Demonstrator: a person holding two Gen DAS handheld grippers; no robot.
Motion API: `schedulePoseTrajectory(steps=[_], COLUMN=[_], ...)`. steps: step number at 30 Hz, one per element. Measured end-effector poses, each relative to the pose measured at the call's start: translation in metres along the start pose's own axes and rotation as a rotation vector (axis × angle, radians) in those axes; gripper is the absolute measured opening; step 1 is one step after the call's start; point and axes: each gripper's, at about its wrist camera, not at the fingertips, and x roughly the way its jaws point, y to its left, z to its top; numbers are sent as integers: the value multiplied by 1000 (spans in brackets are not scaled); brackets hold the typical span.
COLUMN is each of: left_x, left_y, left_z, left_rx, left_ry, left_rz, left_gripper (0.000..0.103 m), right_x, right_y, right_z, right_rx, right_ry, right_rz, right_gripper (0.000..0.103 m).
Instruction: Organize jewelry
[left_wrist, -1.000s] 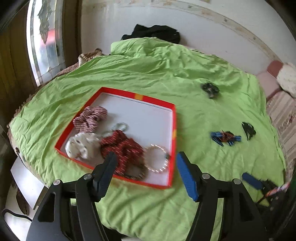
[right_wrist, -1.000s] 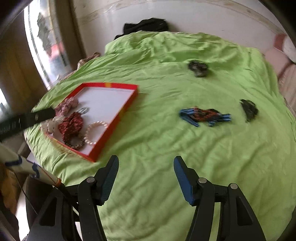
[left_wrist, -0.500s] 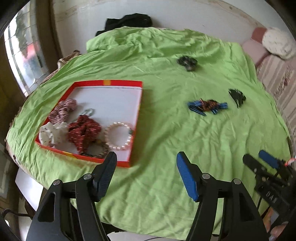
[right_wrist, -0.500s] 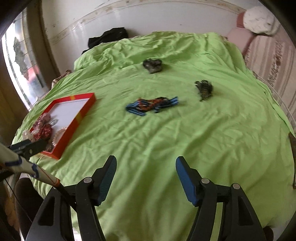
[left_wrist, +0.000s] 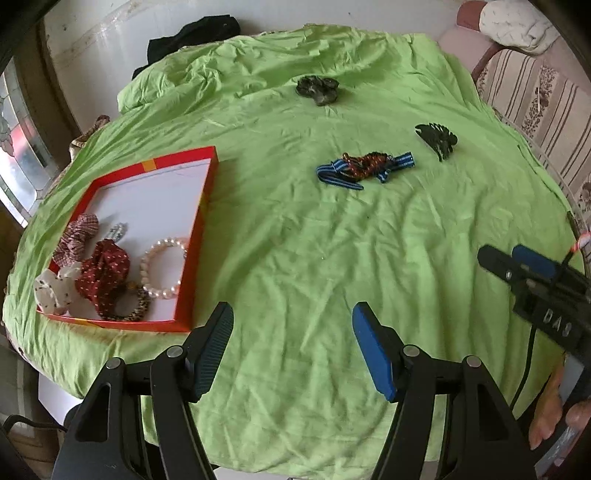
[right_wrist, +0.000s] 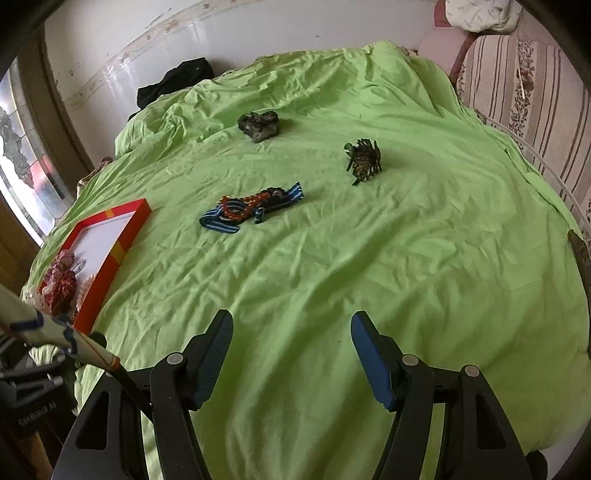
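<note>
Lying on a green sheet over a bed, three loose pieces wait outside the red tray: a blue striped band tangled with red beads, a dark claw clip and a dark scrunchie. Tray contents overlap, hard to separate: pearl bracelet, dark red scrunchie, checked scrunchie, white spotted scrunchie, a small silver piece, plus a patterned band half hidden under the red one. Right wrist view cuts the tray off at its left edge. Black cloth at the far wall, unclear what. Left tongs wide, holding nothing, tray near on their left, loose pieces well ahead. Right tongs wide, holding nothing, blue band ahead and slightly left, clip ahead, all well apart.
</note>
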Motion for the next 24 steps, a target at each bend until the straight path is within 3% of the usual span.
schedulePoseTrajectory(steps=[10, 12, 15, 19, 24], left_x=[21, 25, 40, 70, 120], left_y=[16, 19, 21, 16, -1], left_z=[10, 22, 54, 100, 148], left_rx=[-30, -35, -54, -59, -56], left_ry=[21, 20, 37, 62, 93], left_rz=[-38, -82, -231, -328, -383], left_gripper=[66, 66, 65, 38, 38], right_x=[32, 37, 42, 47, 55], right_y=[-19, -24, -31, -40, -48], right_z=[40, 42, 44, 50, 53], right_rx=[88, 100, 118, 127, 125], right_ry=[59, 63, 69, 67, 69], right_rz=[44, 33, 26, 11, 10], right_gripper=[71, 71, 71, 71, 71])
